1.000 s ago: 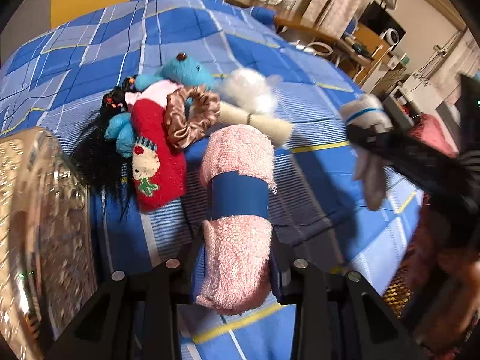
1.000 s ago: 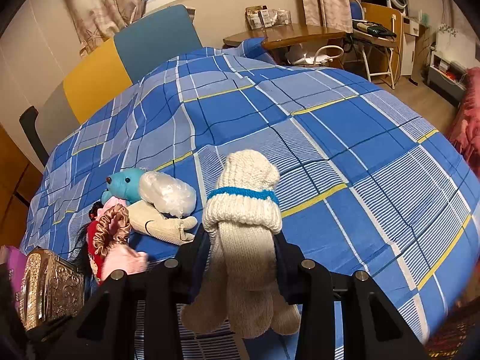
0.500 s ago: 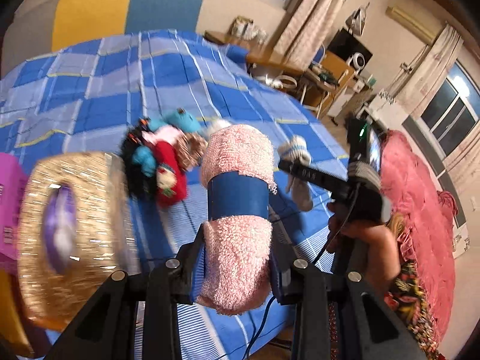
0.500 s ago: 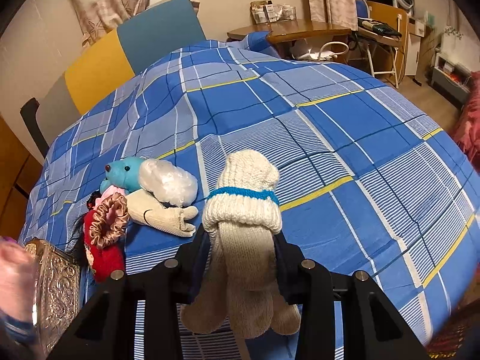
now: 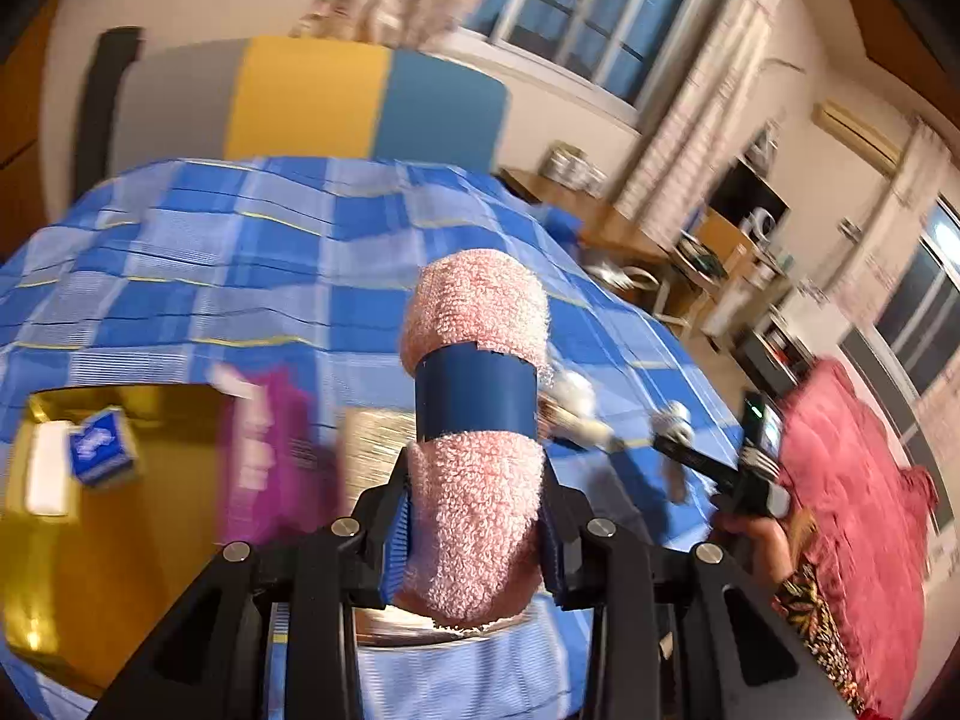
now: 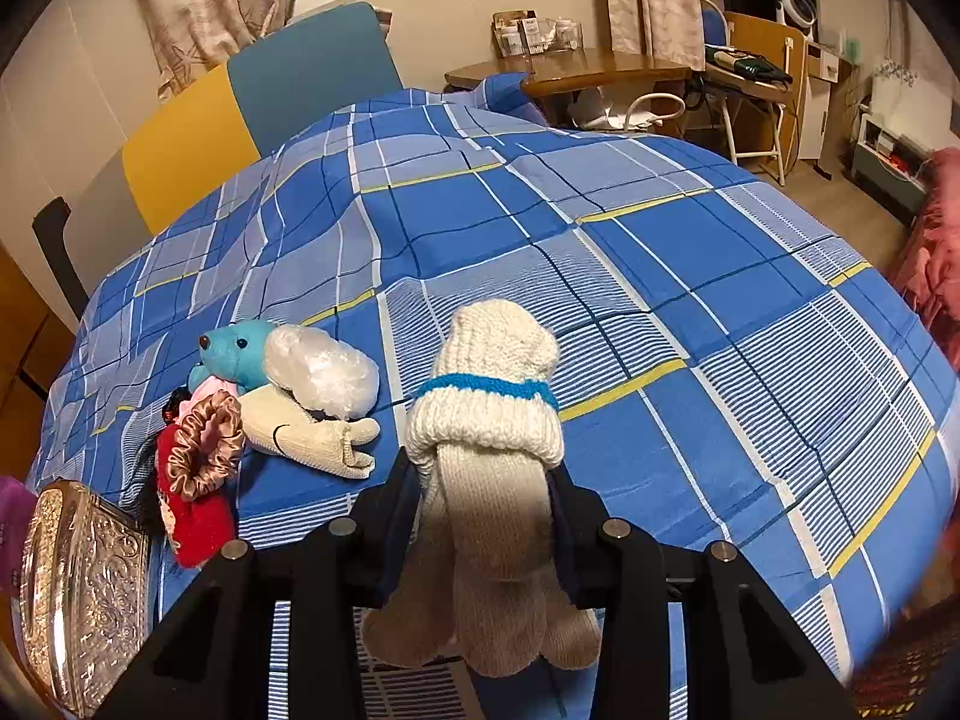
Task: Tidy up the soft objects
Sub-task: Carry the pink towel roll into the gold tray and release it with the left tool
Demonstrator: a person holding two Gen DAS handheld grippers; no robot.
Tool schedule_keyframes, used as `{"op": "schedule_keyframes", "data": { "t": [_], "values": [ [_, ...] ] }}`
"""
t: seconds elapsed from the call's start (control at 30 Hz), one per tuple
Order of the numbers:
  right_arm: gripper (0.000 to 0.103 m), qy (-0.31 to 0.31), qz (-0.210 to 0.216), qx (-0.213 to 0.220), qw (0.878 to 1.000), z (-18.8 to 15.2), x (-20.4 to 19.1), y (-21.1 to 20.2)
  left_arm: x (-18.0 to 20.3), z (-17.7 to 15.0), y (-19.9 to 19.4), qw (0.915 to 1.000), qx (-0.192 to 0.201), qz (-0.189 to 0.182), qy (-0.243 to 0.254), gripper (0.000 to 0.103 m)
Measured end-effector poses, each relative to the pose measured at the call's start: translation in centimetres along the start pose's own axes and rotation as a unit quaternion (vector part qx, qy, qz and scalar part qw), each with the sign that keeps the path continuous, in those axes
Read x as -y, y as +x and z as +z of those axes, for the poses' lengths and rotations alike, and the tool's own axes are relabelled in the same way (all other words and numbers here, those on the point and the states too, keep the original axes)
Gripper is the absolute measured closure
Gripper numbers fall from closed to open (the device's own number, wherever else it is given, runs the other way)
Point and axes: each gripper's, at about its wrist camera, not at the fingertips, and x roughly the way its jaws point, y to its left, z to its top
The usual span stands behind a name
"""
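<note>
Clamping pink towel roll point(image 5: 474, 480), knitted glove point(image 6: 489, 504)

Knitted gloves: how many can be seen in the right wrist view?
2: one cream glove with a blue band in the right gripper, one plain glove on the bed. Others may be hidden.

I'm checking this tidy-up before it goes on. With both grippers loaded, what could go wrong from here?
1. The left gripper clamps only the lower part of the rolled pink towel with a blue band; its tall free end could swing and slip out.
2. The right gripper pinches the cream knitted glove with a blue stripe mid-length, cuff folded over, so the glove might sag loose.
</note>
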Motion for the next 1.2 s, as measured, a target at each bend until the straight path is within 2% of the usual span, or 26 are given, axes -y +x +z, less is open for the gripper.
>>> {"op": "schedule_keyframes", "data": {
  "t": [0.13,0.23,0.37,0.53,0.63,0.8,0.9,0.93,1.0,1.1,1.2],
  "values": [
    [0.063,-0.003,-0.001,0.004,1.0,-0.1,-0.2,-0.2,-4.7,0.9,-1.5,0.9987,0.018,0.038,-0.028,0.069],
    [0.063,-0.002,-0.002,0.009,1.0,0.0,-0.2,-0.4,-8.9,0.9,-1.1,0.996,0.012,0.072,-0.053,0.069],
    [0.063,-0.003,-0.007,0.014,1.0,0.0,-0.2,-0.5,-14.4,-0.1,2.1,0.9921,-0.03,0.086,-0.087,0.069],
    [0.063,-0.005,-0.012,0.018,1.0,0.0,-0.1,-0.5,-18.7,-1.9,6.3,0.9847,-0.081,0.1,-0.118,0.069],
    [0.063,-0.007,-0.019,0.021,1.0,0.1,-0.1,-0.6,-19.9,-2.7,8.5,0.9809,-0.108,0.12,-0.109,0.069],
    [0.063,-0.006,-0.024,0.02,0.999,0.1,0.1,-0.5,-22.2,-3.5,10.9,0.9743,-0.125,0.136,-0.129,0.068],
    [0.063,-0.006,-0.025,0.021,0.999,0.0,0.0,-0.4,-22.7,-3.3,11.5,0.9716,-0.119,0.157,-0.132,0.062],
    [0.063,-0.007,-0.026,0.021,0.999,0.0,0.0,-0.5,-22.8,-3.3,11.5,0.9715,-0.113,0.159,-0.135,0.057],
    [0.063,-0.009,-0.03,0.026,0.999,0.1,-0.1,-0.5,-22.9,-3.0,11.1,0.9728,-0.101,0.151,-0.144,0.056],
    [0.063,-0.012,-0.041,0.057,0.997,0.1,-0.3,-1.5,-22.6,-2.5,10.3,0.9761,-0.083,0.138,-0.146,0.055],
    [0.063,-0.041,-0.052,0.126,0.99,0.1,-1.4,-3.8,-21.7,-2.5,8.7,0.9778,-0.064,0.147,-0.135,0.055]
  ]
}}
